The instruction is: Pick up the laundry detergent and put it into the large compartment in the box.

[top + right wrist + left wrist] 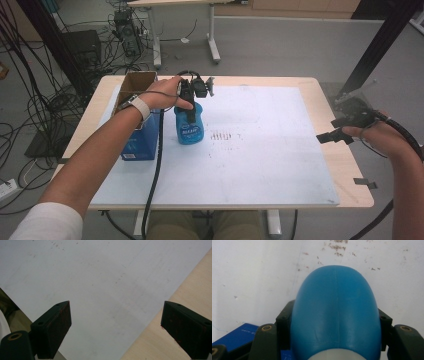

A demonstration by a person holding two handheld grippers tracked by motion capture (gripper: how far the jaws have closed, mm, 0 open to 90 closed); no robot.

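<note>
Left hand-held gripper (190, 111) clamped on blue bottle (189, 127)

Bottle upright on table (260, 150), blue box (141, 140) just beside — right hand-held gripper (334, 131) well apart, jaws wide, holding nothing.

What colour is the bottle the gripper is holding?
The bottle is bright blue with a label on its front. The colour shows best in the left gripper view.

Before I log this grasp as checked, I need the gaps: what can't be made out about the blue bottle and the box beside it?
- Blue bottle: its label print is too small to read in the high view; in the left gripper view the bottom edge cuts off its top.
- Left gripper: in the high view the hand covers most of it.
- Cardboard box: the forearm hides its inside in the high view.
</note>
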